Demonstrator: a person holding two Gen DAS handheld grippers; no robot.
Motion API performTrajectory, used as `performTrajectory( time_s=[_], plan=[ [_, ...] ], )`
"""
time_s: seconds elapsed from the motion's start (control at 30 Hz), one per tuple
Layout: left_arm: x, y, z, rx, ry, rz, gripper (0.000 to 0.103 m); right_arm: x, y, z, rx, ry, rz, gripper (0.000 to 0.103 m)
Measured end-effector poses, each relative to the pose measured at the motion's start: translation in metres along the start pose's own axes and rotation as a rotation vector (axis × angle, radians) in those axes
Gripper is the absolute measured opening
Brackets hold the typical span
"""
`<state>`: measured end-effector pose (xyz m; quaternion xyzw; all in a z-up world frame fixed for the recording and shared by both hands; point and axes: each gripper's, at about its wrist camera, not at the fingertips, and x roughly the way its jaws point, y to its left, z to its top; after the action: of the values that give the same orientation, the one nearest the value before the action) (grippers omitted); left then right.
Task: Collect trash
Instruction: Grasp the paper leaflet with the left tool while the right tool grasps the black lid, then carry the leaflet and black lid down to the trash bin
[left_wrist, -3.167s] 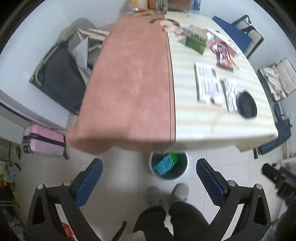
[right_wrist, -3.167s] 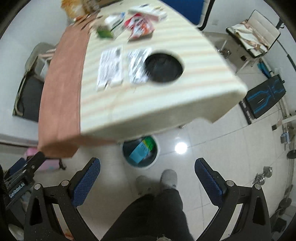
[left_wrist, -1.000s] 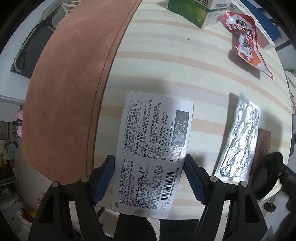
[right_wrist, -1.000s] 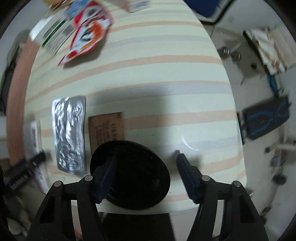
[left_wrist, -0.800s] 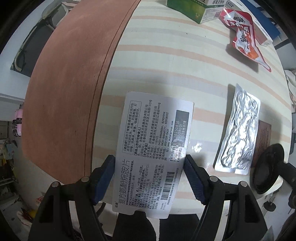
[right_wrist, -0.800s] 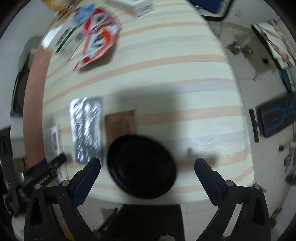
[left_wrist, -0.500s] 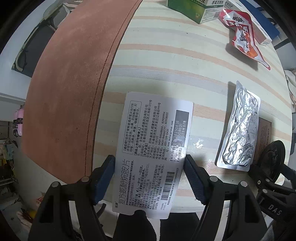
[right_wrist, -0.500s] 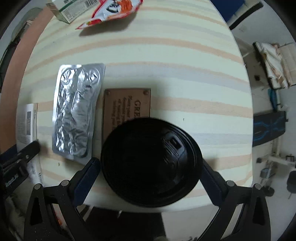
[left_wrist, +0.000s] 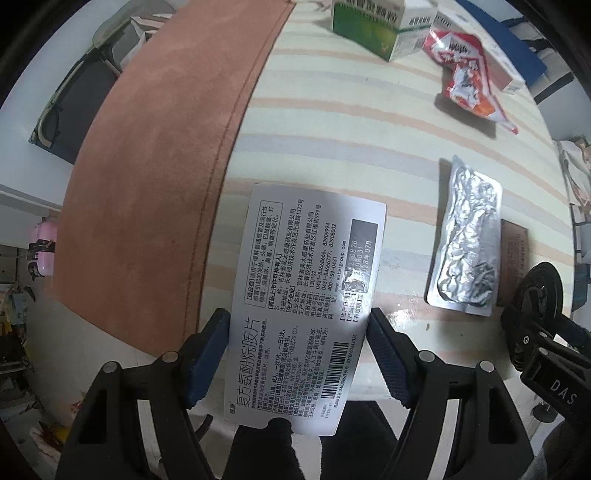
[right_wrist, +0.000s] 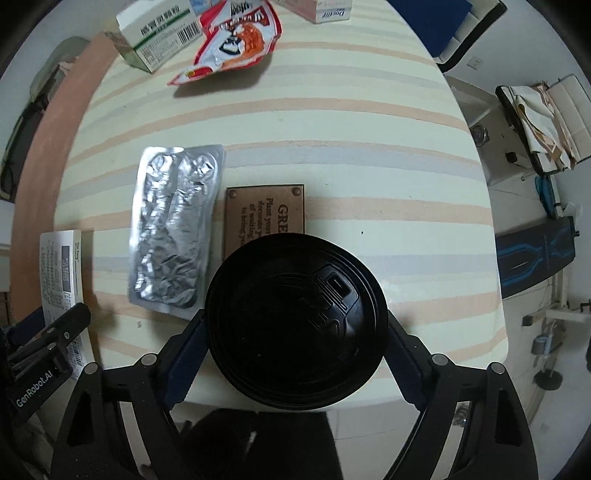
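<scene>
Striped tablecloth (right_wrist: 332, 122), brown runner (left_wrist: 155, 177), white floor (right_wrist: 491, 122)

Both wrist cameras look straight down, close above the striped tabletop (left_wrist: 369, 122), the left beside the right, sharing the foil blister pack (left_wrist: 467, 240) between them.

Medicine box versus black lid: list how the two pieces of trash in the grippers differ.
The medicine box is white, rectangular and covered in print; the black lid is round and plain. The box sits between the left gripper pads, the lid between the right gripper pads, whose jaws have just been closing. Both lie near the table edge.
</scene>
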<state>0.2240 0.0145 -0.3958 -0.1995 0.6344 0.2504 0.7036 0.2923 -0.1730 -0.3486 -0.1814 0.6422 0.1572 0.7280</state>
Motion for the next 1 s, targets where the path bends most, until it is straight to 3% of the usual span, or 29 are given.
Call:
performTrajectory(
  time_s=[0.3,0.6,0.8,1.0],
  plan=[
    [-0.062,0.032,-0.027,0.037,-0.117,-0.086,0.073,-0.06,0.007,-0.042,0.098,-0.087,0.118,0.089],
    [-0.089,0.087,-0.09,0.073,-0.156,-0.226,0.073,-0.093,0.029,-0.136,0.242,-0.136,0.231,0.089],
    [-0.032,0.113,-0.137,0.052,-0.005,-0.302,0.073,-0.042,0.047,-0.208,0.327,-0.038,0.275,0.089],
    [0.09,0.125,-0.152,-0.007,0.152,-0.332,0.072,0.079,0.058,-0.247,0.395,0.094,0.31,0.089]
  ],
)
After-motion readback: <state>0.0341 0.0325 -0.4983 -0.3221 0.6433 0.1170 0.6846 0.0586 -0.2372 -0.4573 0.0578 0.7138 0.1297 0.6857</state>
